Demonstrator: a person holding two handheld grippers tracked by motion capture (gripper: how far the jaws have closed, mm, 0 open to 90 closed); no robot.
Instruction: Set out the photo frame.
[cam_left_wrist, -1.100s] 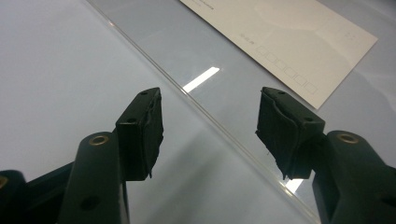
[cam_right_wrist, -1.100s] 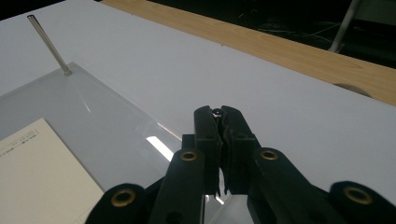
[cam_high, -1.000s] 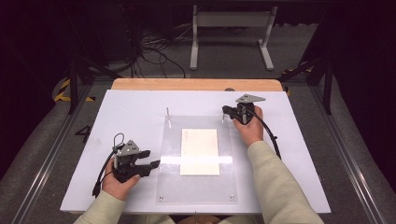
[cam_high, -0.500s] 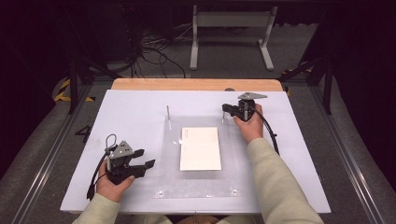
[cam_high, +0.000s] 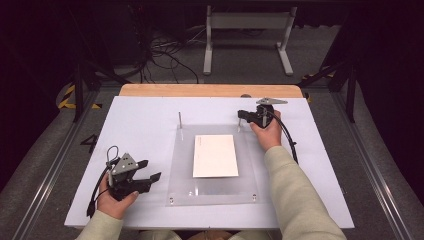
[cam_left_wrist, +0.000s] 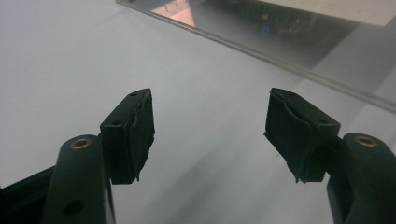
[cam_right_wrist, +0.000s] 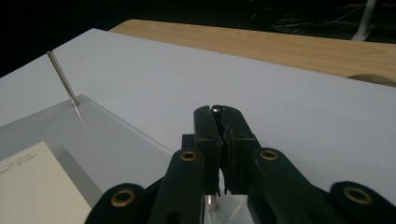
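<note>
A clear acrylic plate (cam_high: 175, 165) lies mid-table with a cream card (cam_high: 215, 155) resting on it. Two thin metal pins stand at its far corners. The left pin (cam_high: 180, 120) (cam_right_wrist: 63, 77) stands free. My right gripper (cam_high: 242, 116) (cam_right_wrist: 219, 114) is shut on the right pin, whose tip (cam_right_wrist: 215, 108) peeks out above the pads. My left gripper (cam_high: 151, 169) (cam_left_wrist: 210, 130) rests low over the white table just left of the plate's edge (cam_left_wrist: 261, 51). Its jaws have just been opening, and nothing is between them.
The white tabletop (cam_high: 140, 125) has a wooden strip (cam_high: 210, 90) along its far edge. Beyond it, on the floor, are cables and a grey stand (cam_high: 247, 35). Metal rails run down both sides of the table.
The left gripper's jaws have spread wider and it has edged slightly left, away from the plate. The right gripper has stayed on its pin.
</note>
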